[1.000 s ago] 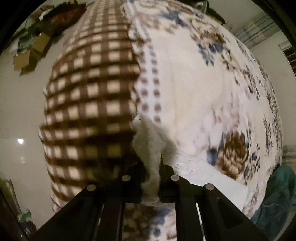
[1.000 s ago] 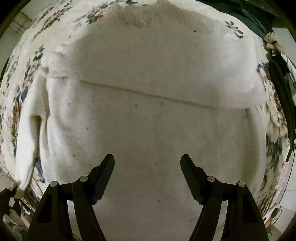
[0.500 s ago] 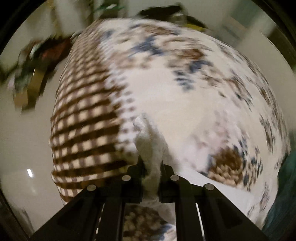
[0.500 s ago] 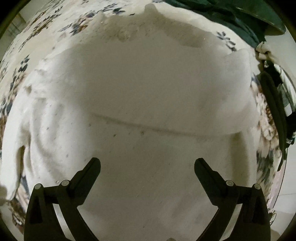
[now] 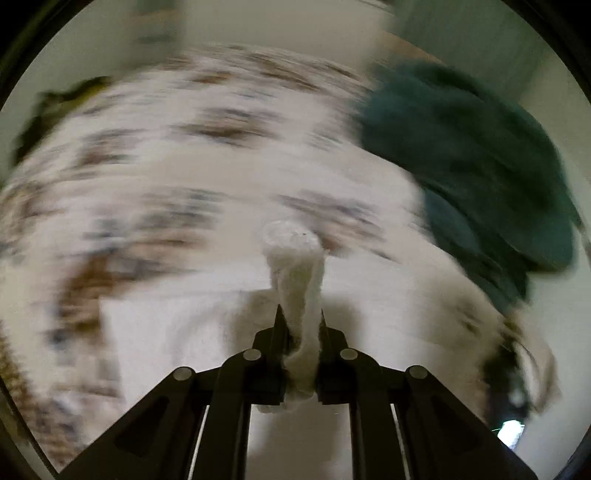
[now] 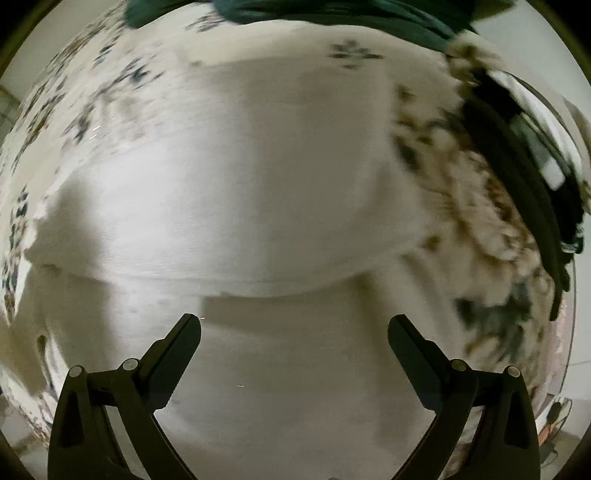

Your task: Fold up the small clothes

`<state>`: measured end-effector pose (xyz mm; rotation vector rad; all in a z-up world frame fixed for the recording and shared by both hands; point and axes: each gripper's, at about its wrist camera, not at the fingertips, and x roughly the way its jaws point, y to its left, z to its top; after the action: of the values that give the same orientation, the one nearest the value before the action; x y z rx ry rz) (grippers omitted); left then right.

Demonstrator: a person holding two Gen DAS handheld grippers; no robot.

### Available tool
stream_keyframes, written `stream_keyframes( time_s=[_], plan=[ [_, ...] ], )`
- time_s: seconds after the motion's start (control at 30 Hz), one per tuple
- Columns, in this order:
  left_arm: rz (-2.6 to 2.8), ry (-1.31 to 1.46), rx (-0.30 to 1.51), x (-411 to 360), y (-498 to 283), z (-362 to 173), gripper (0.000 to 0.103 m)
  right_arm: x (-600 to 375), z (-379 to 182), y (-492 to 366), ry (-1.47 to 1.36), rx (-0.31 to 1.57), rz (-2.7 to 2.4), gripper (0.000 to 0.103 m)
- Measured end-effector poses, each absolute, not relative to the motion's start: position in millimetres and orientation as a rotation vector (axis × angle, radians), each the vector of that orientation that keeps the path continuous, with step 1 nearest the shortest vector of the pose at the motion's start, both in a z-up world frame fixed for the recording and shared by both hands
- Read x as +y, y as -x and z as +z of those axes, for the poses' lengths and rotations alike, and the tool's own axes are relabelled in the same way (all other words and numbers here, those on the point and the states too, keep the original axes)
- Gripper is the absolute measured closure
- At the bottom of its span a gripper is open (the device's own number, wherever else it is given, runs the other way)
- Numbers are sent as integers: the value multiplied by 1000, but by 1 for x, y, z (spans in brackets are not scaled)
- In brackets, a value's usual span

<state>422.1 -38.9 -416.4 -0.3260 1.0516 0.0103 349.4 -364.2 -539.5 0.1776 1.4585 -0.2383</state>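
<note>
A white fleecy garment [image 6: 258, 192] lies spread on a floral bedspread [image 6: 92, 92]. One part is folded over, with its edge running across the right wrist view. My right gripper [image 6: 294, 328] is wide open and empty just above the white cloth. My left gripper [image 5: 300, 321] is shut on a bunched edge of the white garment [image 5: 295, 266], which sticks up between the fingers. The left wrist view is heavily blurred by motion.
A dark green garment [image 5: 472, 166] lies on the bedspread [image 5: 147, 177] to the right in the left wrist view and at the top of the right wrist view [image 6: 332, 11]. Dark straps or clothes [image 6: 517, 155] lie at the bed's right edge.
My left gripper has swung fast to the right with the white edge in it; the checked cloth left its view and the green garment came in. My right gripper opened wider.
</note>
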Motion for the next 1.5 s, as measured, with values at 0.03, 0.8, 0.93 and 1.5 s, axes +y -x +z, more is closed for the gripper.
stream_keyframes(
  time_s=[0.03, 0.8, 0.93, 1.5],
  plan=[
    [-52, 309, 1069, -76, -430, -420, 95, -383, -539, -345, -179, 1457, -254, 1],
    [218, 110, 1247, 16, -457, -487, 11, -521, -492, -375, -630, 1332, -38, 3],
    [284, 116, 1331, 48, -464, -534, 11, -472, -523, -419, -550, 1404, -42, 97],
    [226, -44, 1293, 42, -460, -534, 8, -484, -534, -437, -588, 1520, -65, 40]
  ],
)
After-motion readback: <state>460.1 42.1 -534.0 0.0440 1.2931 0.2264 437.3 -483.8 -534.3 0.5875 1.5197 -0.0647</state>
